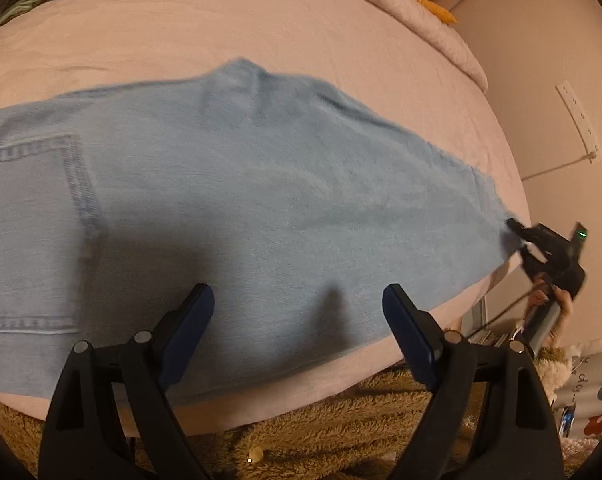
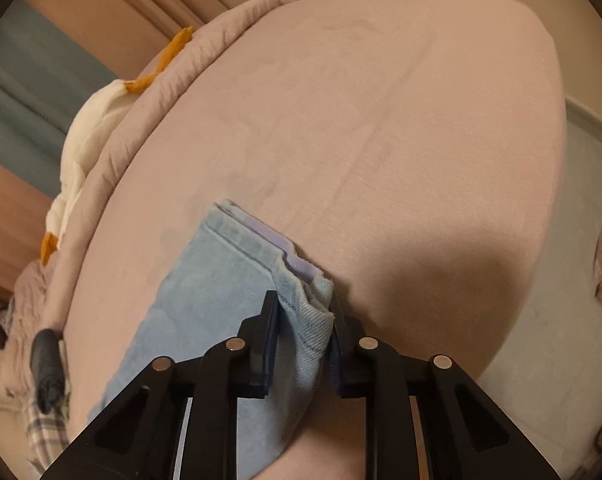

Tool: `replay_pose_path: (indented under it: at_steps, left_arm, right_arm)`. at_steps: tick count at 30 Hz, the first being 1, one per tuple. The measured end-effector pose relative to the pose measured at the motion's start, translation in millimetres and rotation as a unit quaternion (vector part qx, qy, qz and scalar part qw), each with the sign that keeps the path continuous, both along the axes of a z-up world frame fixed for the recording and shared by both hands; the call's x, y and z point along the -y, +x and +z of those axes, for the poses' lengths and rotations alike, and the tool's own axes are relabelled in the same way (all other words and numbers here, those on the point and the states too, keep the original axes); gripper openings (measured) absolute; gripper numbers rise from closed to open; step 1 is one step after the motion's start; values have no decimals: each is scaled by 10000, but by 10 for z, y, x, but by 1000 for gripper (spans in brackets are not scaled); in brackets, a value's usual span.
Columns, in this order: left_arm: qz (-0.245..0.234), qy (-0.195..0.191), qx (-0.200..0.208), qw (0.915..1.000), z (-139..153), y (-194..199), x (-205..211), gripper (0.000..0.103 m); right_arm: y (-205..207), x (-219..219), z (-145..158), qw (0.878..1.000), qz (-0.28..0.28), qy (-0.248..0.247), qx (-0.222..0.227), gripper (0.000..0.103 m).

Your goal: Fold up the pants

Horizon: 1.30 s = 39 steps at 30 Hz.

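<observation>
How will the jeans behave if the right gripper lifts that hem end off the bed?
Probably floppy: the jeans lie flat on the bed, and the hem bunches between the right gripper fingers. Likely heavy for cloth: thick denim with doubled layers, so the rest should drag. Slip looks unlikely, given the coarse weave. The left gripper hovers open.

Right gripper [image 2: 303,312] fingers [image 2: 271,320] pinching jeans [image 2: 221,280] hem, pink bed [image 2: 381,120]

pants [image 1: 261,184]: light blue denim | bedsheet [image 1: 261,20]: pink | tongs [image 2: 305,320]: black
</observation>
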State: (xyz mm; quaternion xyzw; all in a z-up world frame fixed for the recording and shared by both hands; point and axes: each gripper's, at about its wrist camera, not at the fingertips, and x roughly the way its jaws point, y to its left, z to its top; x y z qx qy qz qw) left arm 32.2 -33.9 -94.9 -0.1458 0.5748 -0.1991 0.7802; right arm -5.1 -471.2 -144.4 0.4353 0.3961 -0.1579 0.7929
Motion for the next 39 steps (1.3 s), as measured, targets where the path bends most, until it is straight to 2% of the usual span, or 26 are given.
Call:
replay_pose_path:
  at_steps: [3,5,7,9,10,12,14,18,19,21,23,25,26,27,30,31,32,34,36,37,38,39]
  left_arm:
    - [231,-54,126,9996,84,-7,-161,86]
    - [384,-102,178,9990,122,-7,-247,86]
    - [566,-141,234,9980,154,-19,-357,86]
    - [688,-155,262,9972,171,-32,-437,86]
    - [748,-168,275,9967,179,-41,-481,86]
    - [836,-189,287,9959,184,-57,-545,86]
    - [916,-199,276,9952,183,-66,-605,86]
    - [979,-221,211,9947,137,-59,-685,86]
    - [976,-218,193,9948,126,-53,-694,86]
    - [965,-224,155,9950,106,-34,-695,85]
    - [934,-273,156,9951,117,5,-667,85]
    - [839,-370,189,9956,148,66,-599,85]
    - [755,-429,223,9960,166,103,-551,85]
    - [656,-488,261,9963,176,158,-483,85]
    - [320,-614,276,9972,135,300,-255,83]
    - [222,-632,223,9975,93,333,-183,78]
    - [90,-640,85,9979,15,391,-78,72]
    - [-32,-621,-103,9980,-99,456,70,67]
    - [27,-520,2,9986,-104,440,128,67]
    - [31,-538,63,9985,-89,419,150,61]
    - [-80,-720,16,9974,-92,391,194,42]
    - [-110,-730,-37,9973,-106,355,205,40]
  right_arm:
    - [10,-190,538,9961,404,-343,699,18]
    - [29,-430,952,9876,843,-568,1197,18]
    - [78,-837,1355,9710,1514,-732,1698,18]
    - [127,-1187,1542,9565,2039,-780,1936,18]
    - [174,-1502,1627,9437,2465,-802,2055,18]
    - [252,-1894,1639,9285,2977,-788,2075,18]
    - [365,-2428,1508,9093,3616,-737,1923,18]
    - [500,-3178,1003,8868,4432,-670,1123,18]
    - [518,-3372,806,8783,4666,-687,780,18]
    - [536,-3514,638,8700,4854,-744,443,19]
    - [526,-3528,623,8701,4864,-688,410,22]
    - [504,-3433,721,8712,4855,-546,475,39]
    - [478,-3330,784,8759,4776,-431,531,57]
    - [463,-3261,817,8802,4692,-373,600,65]
    - [345,-2905,885,8965,4344,-408,762,66]
    - [294,-2777,876,9031,4201,-482,741,66]
    - [251,-2617,859,9149,3939,-618,638,67]
    - [241,-2445,799,9289,3599,-776,403,67]
    - [218,-2265,683,9416,3276,-763,142,67]
    - [200,-2161,613,9476,3117,-695,-19,67]
    - [185,-2104,559,9516,3007,-630,-119,67]
    - [163,-2035,499,9547,2918,-557,-185,67]
